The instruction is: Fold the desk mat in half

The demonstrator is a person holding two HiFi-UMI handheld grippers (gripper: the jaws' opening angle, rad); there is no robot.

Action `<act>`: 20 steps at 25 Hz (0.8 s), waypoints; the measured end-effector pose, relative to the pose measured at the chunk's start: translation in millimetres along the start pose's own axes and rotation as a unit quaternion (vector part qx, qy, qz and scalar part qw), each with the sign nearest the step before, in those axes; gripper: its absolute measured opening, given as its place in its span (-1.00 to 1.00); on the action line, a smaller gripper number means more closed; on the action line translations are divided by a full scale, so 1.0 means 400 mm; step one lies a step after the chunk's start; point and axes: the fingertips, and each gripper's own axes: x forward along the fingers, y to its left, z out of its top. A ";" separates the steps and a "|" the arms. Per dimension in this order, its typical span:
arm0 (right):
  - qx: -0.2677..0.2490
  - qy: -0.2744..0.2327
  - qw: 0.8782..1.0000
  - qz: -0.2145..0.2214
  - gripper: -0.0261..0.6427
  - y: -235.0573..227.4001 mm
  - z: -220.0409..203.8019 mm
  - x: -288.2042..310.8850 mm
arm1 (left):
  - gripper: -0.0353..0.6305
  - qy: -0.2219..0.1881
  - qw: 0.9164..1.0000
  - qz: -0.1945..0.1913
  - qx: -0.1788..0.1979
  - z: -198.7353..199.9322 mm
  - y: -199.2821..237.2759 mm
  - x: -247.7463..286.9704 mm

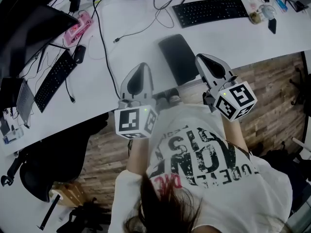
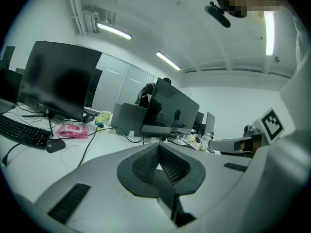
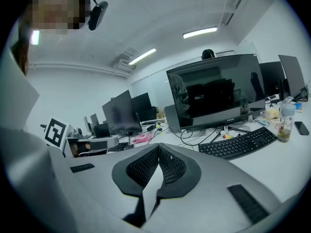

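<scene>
A dark grey desk mat (image 1: 176, 57) lies as a narrow rectangle on the white desk (image 1: 131, 18), its near end reaching the desk's front edge. My left gripper (image 1: 141, 68) hovers just left of the mat's near end, jaws shut with nothing between them. My right gripper (image 1: 201, 58) hovers just right of the mat, also shut and empty. In the left gripper view the left gripper (image 2: 158, 144) shows its ribbed pads meeting at the tip. The right gripper (image 3: 159, 145) shows the same in its own view. Both gripper bodies hide the mat in those views.
A black keyboard (image 1: 210, 11) lies behind the mat, with cables (image 1: 104, 42) to its left. Further left are a mouse (image 1: 78, 53), a pink pack (image 1: 77, 27), a second keyboard (image 1: 53, 79) and a monitor (image 1: 29, 28). An office chair (image 1: 63, 154) stands on the wooden floor (image 1: 272, 101).
</scene>
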 end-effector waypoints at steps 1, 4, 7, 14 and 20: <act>-0.001 0.001 1.000 0.003 -0.92 0.005 0.000 0.002 | -0.89 -0.001 1.000 0.003 -0.001 0.000 0.003 -0.006; -0.004 0.002 1.000 0.013 -0.92 0.017 -0.003 0.007 | -0.89 -0.003 1.000 0.010 -0.002 -0.001 0.008 -0.020; -0.004 0.001 1.000 0.020 -0.92 0.025 -0.003 0.008 | -0.89 -0.003 1.000 0.018 -0.003 -0.006 0.015 -0.035; -0.008 0.002 0.999 0.035 -0.92 0.038 -0.005 0.000 | -0.89 -0.003 0.999 0.034 -0.007 -0.020 0.016 -0.070; -0.012 -0.002 0.999 0.045 -0.92 0.040 -0.002 -0.013 | -0.89 -0.001 0.999 0.051 -0.006 -0.039 0.017 -0.103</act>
